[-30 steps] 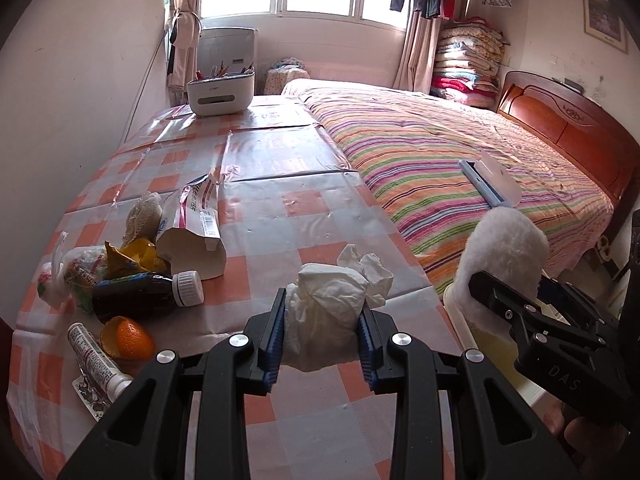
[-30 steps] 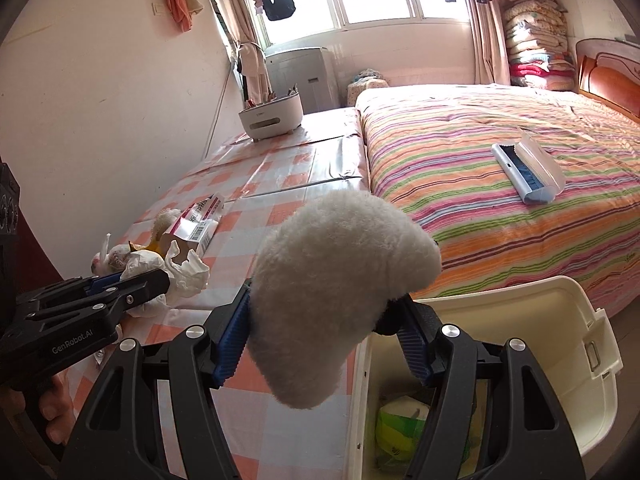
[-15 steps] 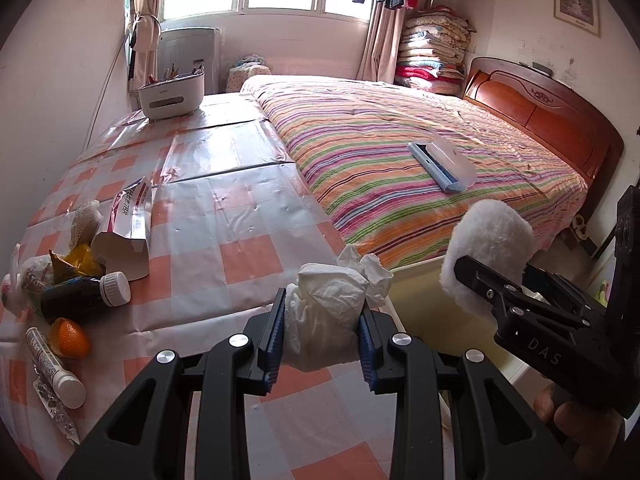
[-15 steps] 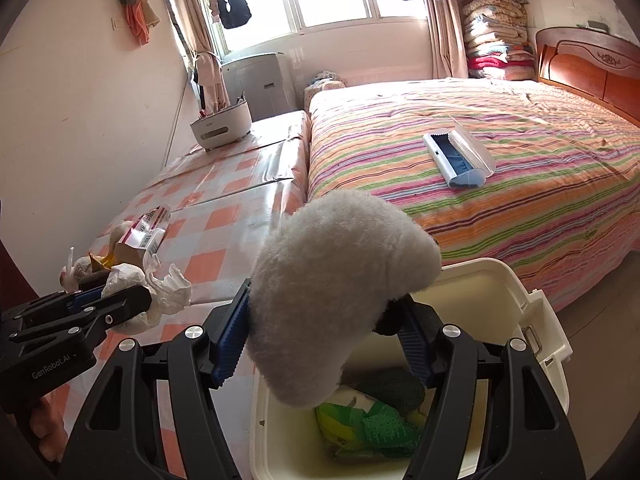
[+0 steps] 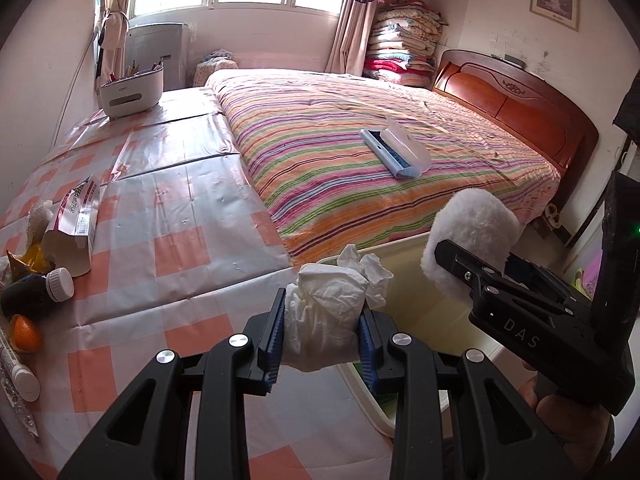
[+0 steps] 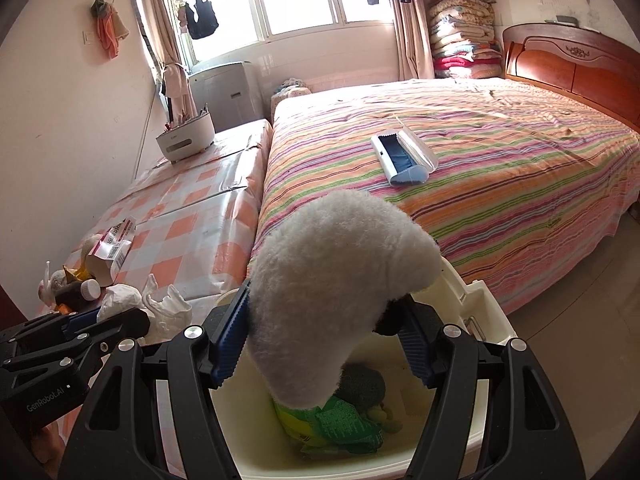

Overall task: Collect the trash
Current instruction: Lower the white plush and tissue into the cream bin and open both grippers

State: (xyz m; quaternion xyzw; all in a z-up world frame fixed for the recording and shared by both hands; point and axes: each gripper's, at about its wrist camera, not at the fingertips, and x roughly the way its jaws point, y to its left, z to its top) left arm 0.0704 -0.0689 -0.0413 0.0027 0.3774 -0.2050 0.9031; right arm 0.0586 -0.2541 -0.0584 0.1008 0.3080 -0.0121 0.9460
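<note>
My left gripper (image 5: 322, 332) is shut on a crumpled white tissue (image 5: 328, 308), held over the table's checked edge right beside the cream bin (image 5: 412, 296). In the right wrist view the left gripper (image 6: 116, 324) and its tissue (image 6: 160, 312) sit just left of the bin. My right gripper (image 6: 324, 344) is shut on a fluffy white pad (image 6: 336, 280) and hangs above the open bin (image 6: 492, 320). Green packaging (image 6: 336, 424) and a dark green lump lie in the bin's bottom. In the left wrist view the pad (image 5: 472, 224) sticks out of the right gripper, over the bin.
More litter lies on the checked table (image 5: 180, 248) at the left: a torn carton (image 5: 76, 224), a dark bottle with a white cap (image 5: 36, 288), an orange (image 5: 24, 332) and a tube (image 5: 20, 376). A striped bed (image 5: 340, 152) with a blue-white case (image 5: 396, 152) borders the bin.
Both grippers have swung right, away from the litter pile and toward the bin. The bin's inside has come fully under the right gripper. Both grips are unchanged.
</note>
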